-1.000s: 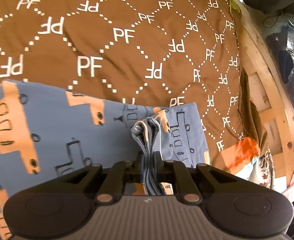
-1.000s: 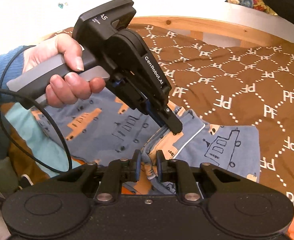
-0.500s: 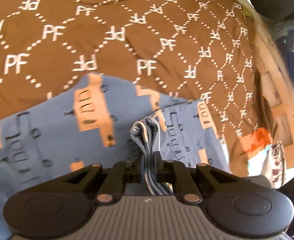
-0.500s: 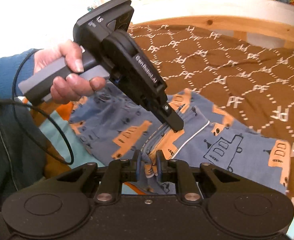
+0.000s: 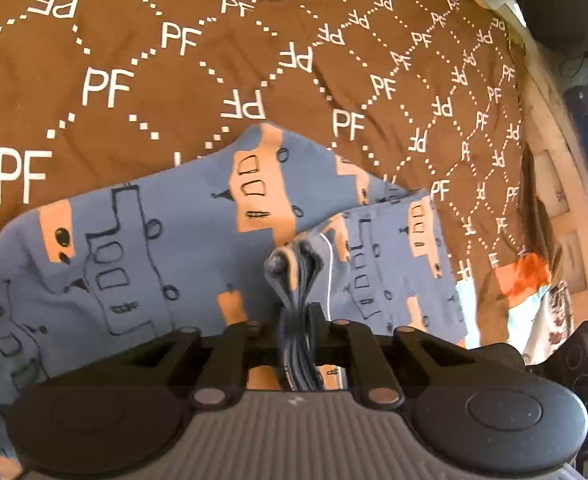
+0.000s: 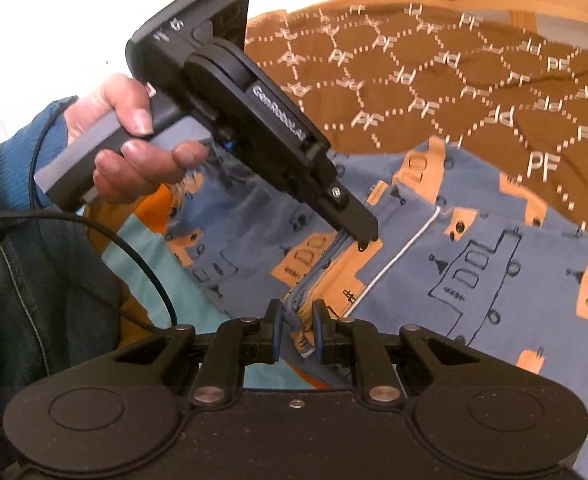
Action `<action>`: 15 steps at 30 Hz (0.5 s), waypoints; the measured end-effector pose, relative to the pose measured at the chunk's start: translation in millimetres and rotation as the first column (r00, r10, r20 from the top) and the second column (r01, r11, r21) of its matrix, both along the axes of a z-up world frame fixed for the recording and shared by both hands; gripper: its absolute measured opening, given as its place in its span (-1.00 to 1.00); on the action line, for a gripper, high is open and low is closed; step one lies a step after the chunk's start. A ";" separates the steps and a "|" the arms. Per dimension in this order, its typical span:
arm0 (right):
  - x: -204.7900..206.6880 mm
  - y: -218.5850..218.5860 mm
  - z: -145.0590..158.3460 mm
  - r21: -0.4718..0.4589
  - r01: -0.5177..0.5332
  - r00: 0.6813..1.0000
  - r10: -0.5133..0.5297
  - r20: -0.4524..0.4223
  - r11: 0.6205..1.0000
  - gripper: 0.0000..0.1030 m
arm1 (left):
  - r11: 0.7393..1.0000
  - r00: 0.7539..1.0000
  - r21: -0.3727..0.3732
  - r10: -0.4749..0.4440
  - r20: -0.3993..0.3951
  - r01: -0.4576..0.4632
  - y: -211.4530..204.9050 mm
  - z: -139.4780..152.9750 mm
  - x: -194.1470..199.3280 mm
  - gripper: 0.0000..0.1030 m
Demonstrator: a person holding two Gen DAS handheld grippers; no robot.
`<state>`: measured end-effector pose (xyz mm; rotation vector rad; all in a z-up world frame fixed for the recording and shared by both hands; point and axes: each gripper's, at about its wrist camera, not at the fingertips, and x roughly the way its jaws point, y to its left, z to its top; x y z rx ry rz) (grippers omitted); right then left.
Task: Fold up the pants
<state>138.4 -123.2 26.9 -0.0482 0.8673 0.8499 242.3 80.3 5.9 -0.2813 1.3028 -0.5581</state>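
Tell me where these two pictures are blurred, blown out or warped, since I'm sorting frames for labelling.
Left wrist view: sharp on the pants pinched in the left gripper; fisheye bends the wooden bed frame; the right edge is dim. Right wrist view: the wall top left is blown out white; the quilt lettering is motion-smeared; the right gripper and the hand holding the left one are fairly crisp.

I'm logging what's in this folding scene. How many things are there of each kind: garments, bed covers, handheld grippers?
Garments: 1, the blue pants with orange vehicle prints.
Bed covers: 1, the brown cover with white PF lettering.
Handheld grippers: 2, the left gripper and the right gripper, both clamped on bunched pants fabric.
Total: 4
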 end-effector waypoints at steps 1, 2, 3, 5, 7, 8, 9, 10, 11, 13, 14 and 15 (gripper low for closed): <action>-2.1 2.1 -3.2 -0.015 -0.005 1.000 0.005 0.004 1.000 -0.68 | 1.000 1.000 0.026 -0.006 0.021 0.006 -0.2 0.9 0.1 -0.69; -4.3 4.3 -5.5 -0.028 -0.011 1.000 0.011 0.011 1.000 -0.68 | 0.999 0.999 0.047 -0.013 0.037 0.011 -1.1 2.2 -0.1 -0.51; -7.1 6.8 -6.9 -0.040 -0.018 1.000 0.019 0.024 0.999 -0.63 | 0.998 0.999 0.067 -0.014 0.050 0.010 -0.8 3.4 0.0 -0.30; -10.1 7.7 -6.0 -0.037 -0.029 0.999 0.030 0.037 0.999 -0.52 | 0.996 0.998 0.087 -0.004 0.065 -0.002 -1.4 6.6 0.1 -0.18; -12.6 3.5 -0.7 -0.023 -0.039 0.998 0.040 0.047 0.999 -0.15 | 0.996 0.996 0.094 0.002 0.084 -0.010 -1.3 11.4 -2.3 -0.17; -14.1 -0.4 3.3 -0.030 -0.036 0.997 0.038 0.071 0.999 -0.03 | 0.995 0.995 0.095 -0.003 0.101 -0.007 -2.0 14.3 -4.3 -0.11; -16.5 -6.5 8.9 -0.049 -0.021 0.993 0.026 0.113 0.999 0.09 | 0.995 0.992 0.101 -0.005 0.123 -0.008 -3.9 16.9 -6.2 0.02; -16.7 -10.9 12.5 -0.068 -0.004 0.989 0.014 0.149 0.998 0.09 | 0.994 0.989 0.109 0.006 0.146 -0.022 -6.0 18.6 -8.2 0.11; -17.5 -16.4 16.2 -0.102 0.023 0.980 -0.003 0.197 0.995 0.11 | 0.992 0.985 0.119 0.030 0.169 -0.051 -9.6 18.7 -10.5 0.24; -16.1 -25.4 21.6 -0.194 0.122 0.948 -0.056 0.312 0.973 0.51 | 0.984 0.979 0.138 0.090 0.184 -0.116 -16.1 13.8 -12.7 0.25; -12.6 -28.9 21.9 -0.244 0.193 0.925 -0.093 0.369 0.950 0.61 | 0.980 0.980 0.147 0.108 0.168 -0.133 -19.5 8.2 -12.0 0.17; -6.6 -33.4 21.6 -0.274 0.272 0.897 -0.141 0.418 0.922 0.69 | 0.977 0.982 0.158 0.119 0.145 -0.142 -21.2 1.3 -10.9 0.08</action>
